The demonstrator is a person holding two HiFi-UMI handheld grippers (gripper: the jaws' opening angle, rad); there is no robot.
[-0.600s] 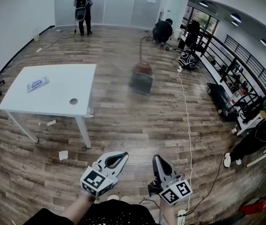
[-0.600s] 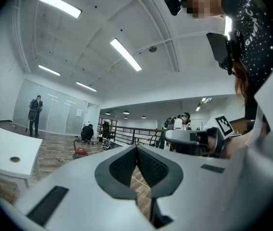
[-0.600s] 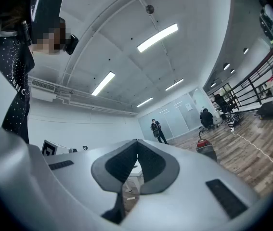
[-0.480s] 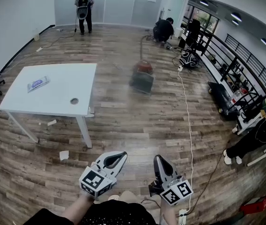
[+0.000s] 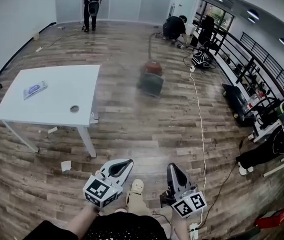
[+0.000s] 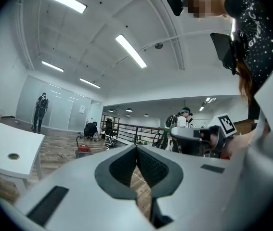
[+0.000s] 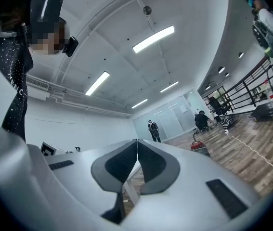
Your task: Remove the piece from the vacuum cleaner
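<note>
The vacuum cleaner (image 5: pixel 151 79) stands on the wooden floor (image 5: pixel 131 129) far in front of the person, well apart from both tools and to the right of the white table (image 5: pixel 11 109). It has a rounded red top on a dark, boxy base. Which piece must come off cannot be told from here. The left tool (image 5: pixel 123 164) and the right tool (image 5: pixel 173 170) are held low near the person's body, both clenched, with nothing between their ribbed dark pads. The step in hand seems to be the approach: walk straight to the machine, keep clear of the long white cable (image 5: pixel 200 124) lying at the right, and part the jaws only when the piece is close. The planks look smooth and a little glossy, so the machine may slide when pulled; one tool should probably steady its body.
</note>
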